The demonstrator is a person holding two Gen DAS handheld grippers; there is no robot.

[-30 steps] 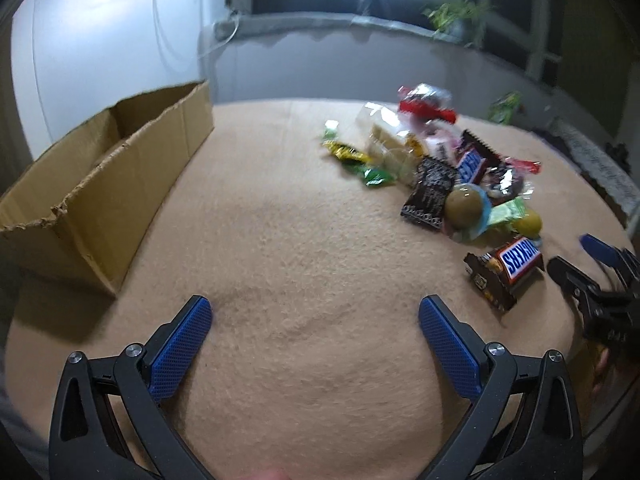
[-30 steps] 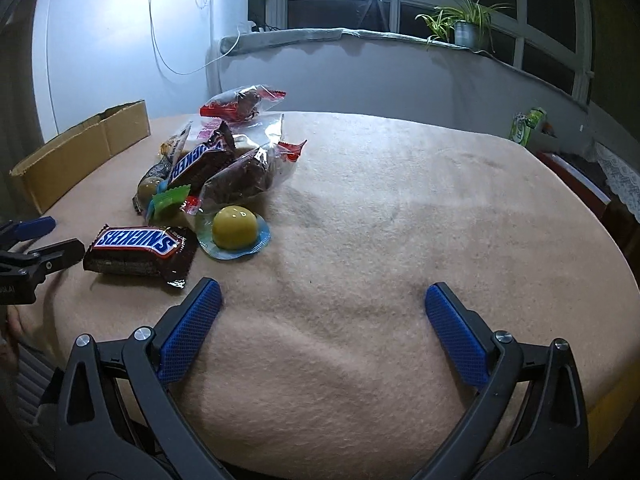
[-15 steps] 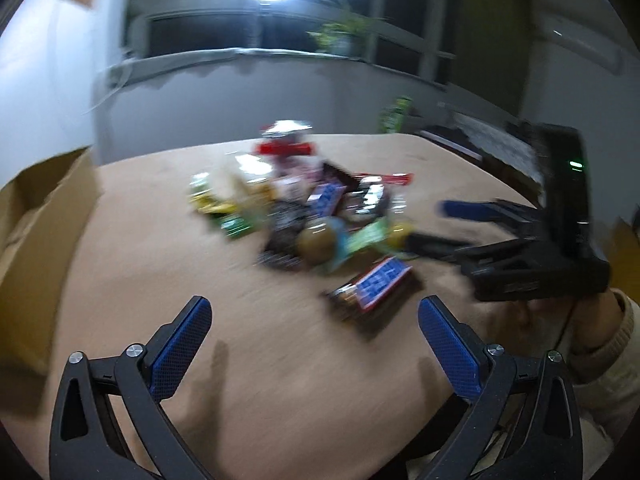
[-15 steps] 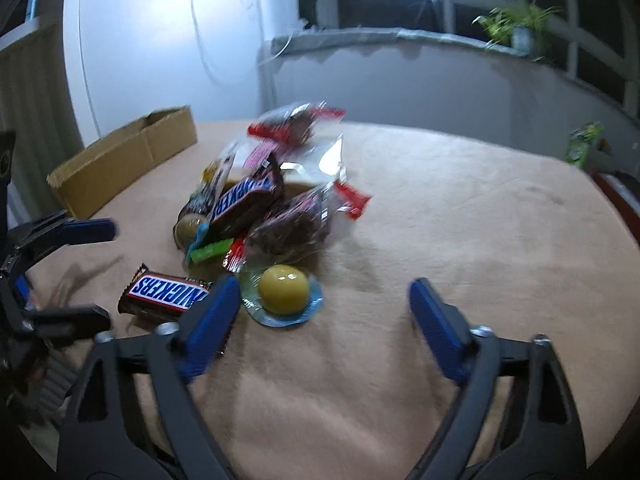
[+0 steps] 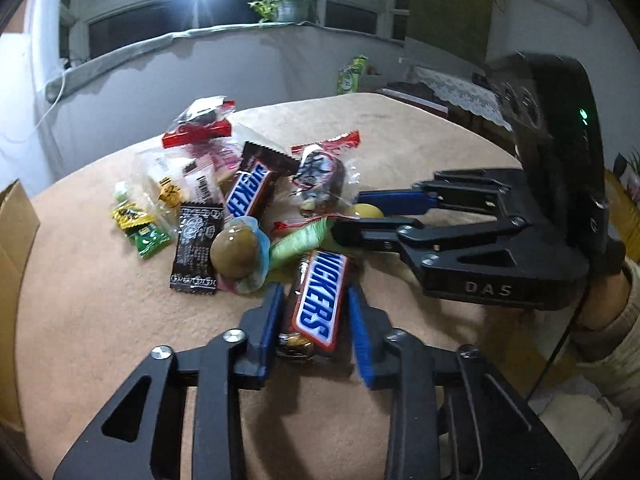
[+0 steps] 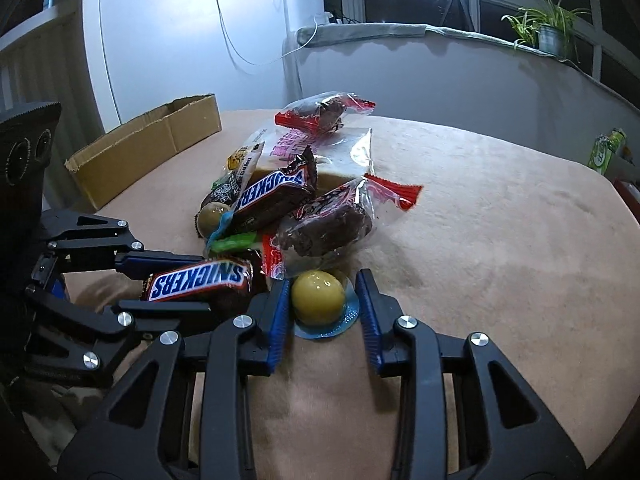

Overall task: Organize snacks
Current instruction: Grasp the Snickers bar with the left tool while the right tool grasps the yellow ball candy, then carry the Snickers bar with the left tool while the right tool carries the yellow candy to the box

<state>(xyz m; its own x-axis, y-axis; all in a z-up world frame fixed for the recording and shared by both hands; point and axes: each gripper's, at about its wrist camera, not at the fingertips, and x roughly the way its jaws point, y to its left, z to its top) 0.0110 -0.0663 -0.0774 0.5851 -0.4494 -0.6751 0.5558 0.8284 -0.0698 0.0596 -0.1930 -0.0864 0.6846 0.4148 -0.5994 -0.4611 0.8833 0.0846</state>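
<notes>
A pile of snacks lies on the tan table. My left gripper (image 5: 316,312) has its blue pads on both sides of a Snickers bar (image 5: 320,306); the same bar shows in the right wrist view (image 6: 198,282). My right gripper (image 6: 324,304) straddles a yellow ball candy in a blue cup (image 6: 318,298), with narrow gaps to the pads; it also shows in the left wrist view (image 5: 366,211). A second Snickers bar (image 5: 248,188), a brown ball candy (image 5: 234,252), a black sachet (image 5: 196,246) and chocolate cakes in clear wrappers (image 6: 324,228) lie in the pile.
An open cardboard box (image 6: 148,144) stands at the table's far left, its edge also in the left wrist view (image 5: 16,216). Green candies (image 5: 138,226) lie left of the pile. A green carton (image 6: 606,148) stands on the ledge at the right.
Both grippers moved in to the pile and narrowed. The left one came around the near Snickers bar, the right one around the yellow ball candy.
</notes>
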